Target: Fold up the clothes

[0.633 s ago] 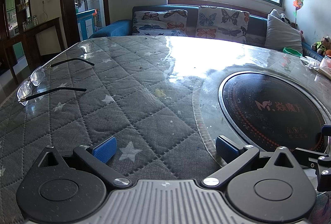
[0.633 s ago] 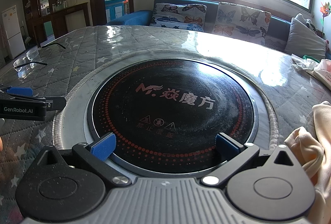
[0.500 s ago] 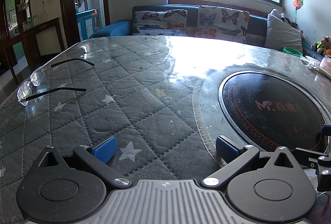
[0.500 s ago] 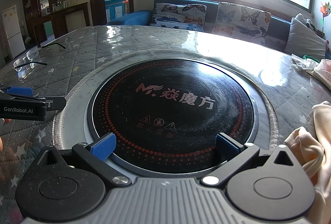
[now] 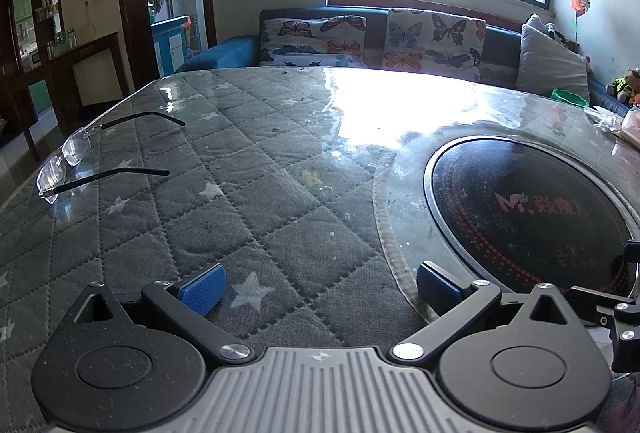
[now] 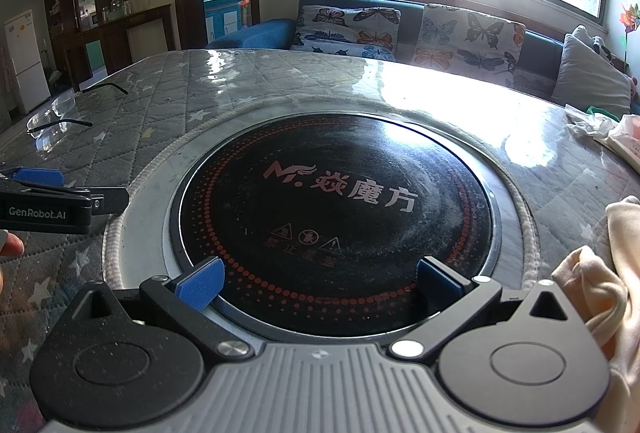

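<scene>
A cream-coloured garment point(image 6: 600, 281) lies crumpled at the right edge of the right wrist view, just right of my right gripper point(image 6: 320, 281). That gripper is open and empty over the near rim of the black round hob point(image 6: 336, 217). My left gripper point(image 5: 318, 287) is open and empty, low over the grey quilted table cover point(image 5: 224, 193), left of the hob point(image 5: 532, 217). The left gripper also shows from the side in the right wrist view point(image 6: 52, 201). No garment shows in the left wrist view.
Rimless glasses point(image 5: 80, 157) lie open at the table's left edge; they also show in the right wrist view point(image 6: 52, 117). White paper and packets point(image 6: 612, 137) lie at the far right. A sofa with butterfly cushions point(image 5: 372, 41) stands behind the table.
</scene>
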A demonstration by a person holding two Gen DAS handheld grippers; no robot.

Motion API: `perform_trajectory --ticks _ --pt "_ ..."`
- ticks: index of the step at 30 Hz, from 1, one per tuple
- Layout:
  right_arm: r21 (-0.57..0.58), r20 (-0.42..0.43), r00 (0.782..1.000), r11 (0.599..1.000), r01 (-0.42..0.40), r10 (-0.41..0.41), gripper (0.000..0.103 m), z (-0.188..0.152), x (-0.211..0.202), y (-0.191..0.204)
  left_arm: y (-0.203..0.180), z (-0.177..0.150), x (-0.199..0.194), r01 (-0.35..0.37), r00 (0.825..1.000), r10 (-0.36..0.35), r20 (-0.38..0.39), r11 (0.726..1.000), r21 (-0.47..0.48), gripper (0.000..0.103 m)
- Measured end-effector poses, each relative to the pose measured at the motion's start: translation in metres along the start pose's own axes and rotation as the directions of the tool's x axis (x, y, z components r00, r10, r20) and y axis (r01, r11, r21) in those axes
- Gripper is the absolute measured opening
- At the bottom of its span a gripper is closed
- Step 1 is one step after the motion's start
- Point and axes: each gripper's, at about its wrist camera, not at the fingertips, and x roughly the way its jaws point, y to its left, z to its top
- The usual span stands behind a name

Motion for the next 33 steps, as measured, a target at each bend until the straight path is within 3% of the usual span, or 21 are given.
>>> perform_trajectory --ticks 12,33 --pt "0.002 0.040 0.998 0.998 -0.058 0.058 0.103 -0.002 -0.029 -0.006 -0.006 0.002 -0.014 0.004 0.998 -0.006 -0.065 1.000 -0.022 0.103" --pt "-0.040 0.170 0.984 0.998 -0.049 0.055 0.103 0.000 -0.121 -0.032 -0.066 0.014 -0.061 0.141 0.989 -0.138 -0.057 0.988 0.062 0.103"
